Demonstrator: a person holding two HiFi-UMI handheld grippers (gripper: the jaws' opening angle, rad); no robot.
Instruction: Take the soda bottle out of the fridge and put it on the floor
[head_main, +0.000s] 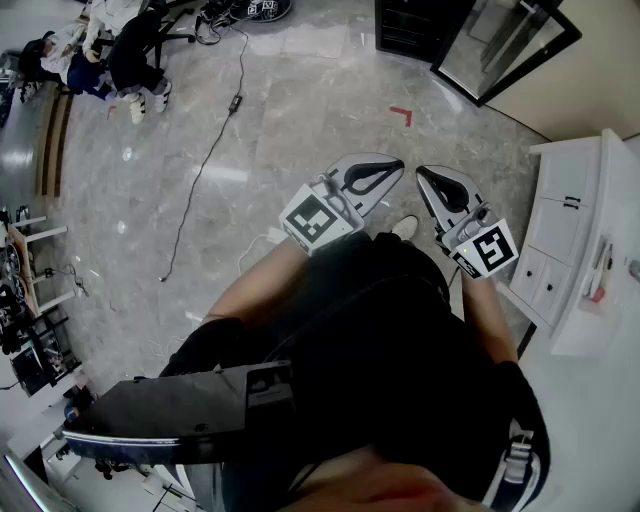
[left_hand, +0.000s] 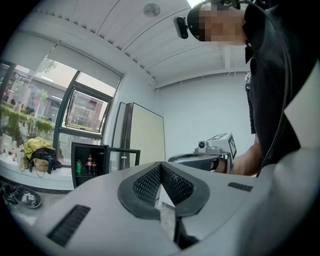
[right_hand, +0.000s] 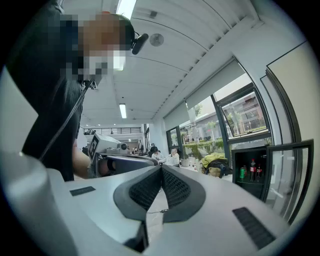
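The head view looks steeply down from above onto the left tool (head_main: 396, 167), the right tool (head_main: 422, 173) and the floor (head_main: 300, 100). Each tool view looks level along its own jaws, close up. Both tool views share the distant fridge (left_hand: 89, 167), and each shows the opposite tool.

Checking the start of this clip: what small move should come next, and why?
Probably step toward the fridge: its door is already open, the soda bottle stands inside, and both the left gripper and right gripper are shut, empty and far off.
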